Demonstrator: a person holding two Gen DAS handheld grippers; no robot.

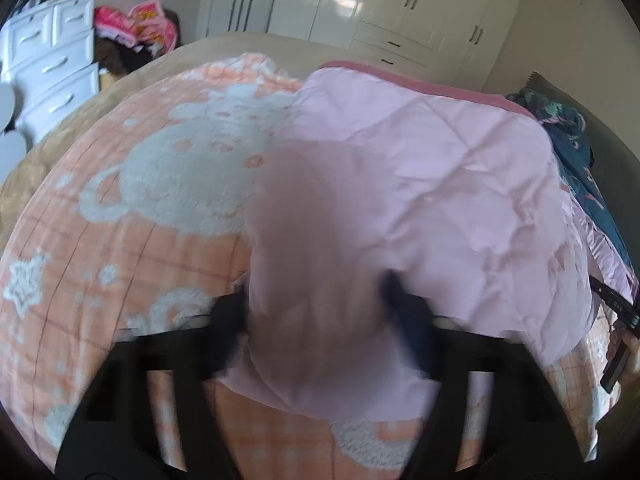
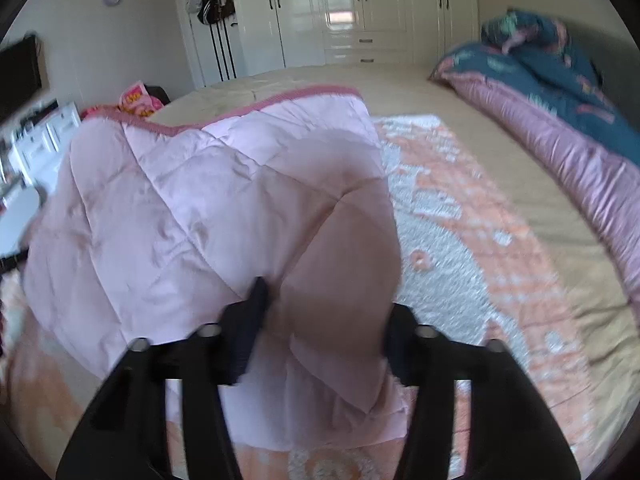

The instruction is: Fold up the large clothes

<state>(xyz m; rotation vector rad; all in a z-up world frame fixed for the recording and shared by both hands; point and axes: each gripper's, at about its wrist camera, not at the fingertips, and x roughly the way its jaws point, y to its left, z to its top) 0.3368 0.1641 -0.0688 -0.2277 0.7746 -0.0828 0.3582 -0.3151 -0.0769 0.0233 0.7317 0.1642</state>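
While both grippers carry the pink quilt (image 2: pixel 192 200) above the bed (image 2: pixel 440 88), the step in hand looks like bringing its near edge over toward the far, piped edge to make a fold. The left gripper (image 1: pixel 320 312) has its fingers (image 1: pixel 404 320) either side of a thick bunch of the pink fabric, clamped on it; the right gripper (image 2: pixel 324 320) likewise pinches a bunched corner between its two fingers (image 2: pixel 252 324). The quilt hangs and billows between them, over the orange patterned blanket (image 1: pixel 120 240) spread on the bed, with a dark blue duvet (image 2: pixel 560 80) lying well apart along the right side.

To do this well, I would keep both grips firm, since the padded cloth is bulky and may slip. Move the two grippers together, level and at even pace, so the edge stays straight. Lay the carried edge flush along the darker pink trim (image 2: pixel 248 108), then release only once the fabric rests flat.
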